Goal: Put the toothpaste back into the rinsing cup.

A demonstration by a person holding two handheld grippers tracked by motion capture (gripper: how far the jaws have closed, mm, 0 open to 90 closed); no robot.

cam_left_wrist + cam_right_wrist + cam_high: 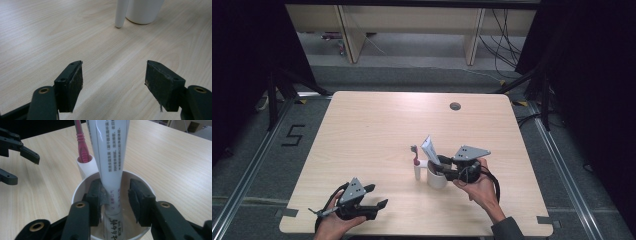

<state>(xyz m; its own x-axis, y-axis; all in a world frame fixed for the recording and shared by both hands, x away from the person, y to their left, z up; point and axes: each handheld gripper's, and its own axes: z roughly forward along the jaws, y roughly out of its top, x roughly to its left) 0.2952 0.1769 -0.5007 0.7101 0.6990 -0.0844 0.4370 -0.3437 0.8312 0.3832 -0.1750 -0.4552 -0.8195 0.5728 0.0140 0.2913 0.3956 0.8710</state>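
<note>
A white cup [82,192] on the table [377,125] holds a white toothpaste tube [110,157] (printed text too small to read). The right hand-held gripper [115,202] reaches inside, jaws parted around the tube. A pink toothbrush [81,142] stands in an adjoining holder [87,168]. The left hand-held gripper [113,83] hangs released.

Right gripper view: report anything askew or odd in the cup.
The toothpaste tube stands tilted in the white cup, between the right gripper's jaws: one pad touches it, the other stands apart. Nothing is spilled or damaged.
</note>
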